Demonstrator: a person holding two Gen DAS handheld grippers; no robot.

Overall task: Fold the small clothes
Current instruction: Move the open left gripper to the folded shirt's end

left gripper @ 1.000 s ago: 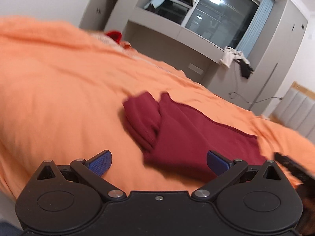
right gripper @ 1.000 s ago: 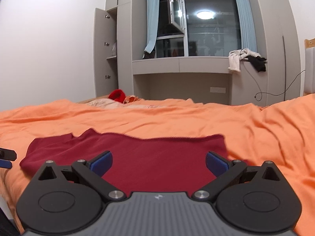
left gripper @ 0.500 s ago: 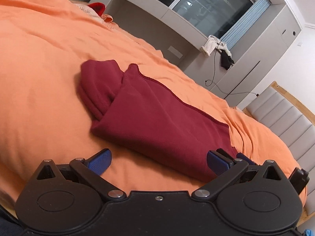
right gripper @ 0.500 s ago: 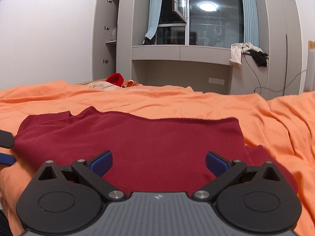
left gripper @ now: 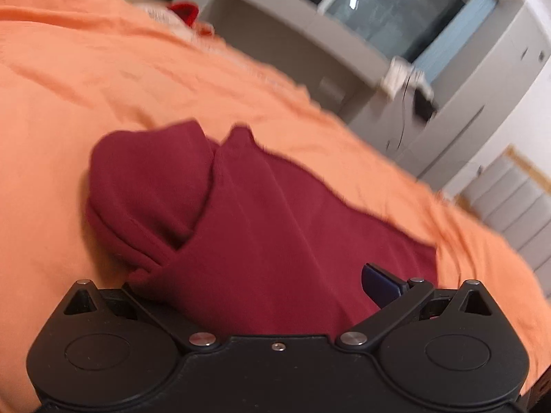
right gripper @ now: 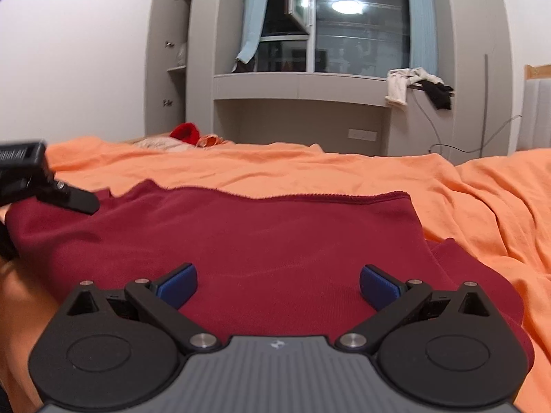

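Orange bedspread [right gripper: 344, 168] bearing maroon garment [right gripper: 275, 237], partly folded. Right gripper [right gripper: 278, 284] spread wide above garment's near edge; left gripper [left gripper: 275, 285] at garment's left end, cloth covering one finger, state undeterminable.

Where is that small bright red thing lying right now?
The small red item lies at the far edge of the orange bedcover, left of centre in the right wrist view, beside a pale bundle below the grey cupboard.

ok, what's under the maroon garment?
The maroon garment lies on the orange bedspread, which shows all around it. Its own folded layers show at the left end; anything else beneath is covered.
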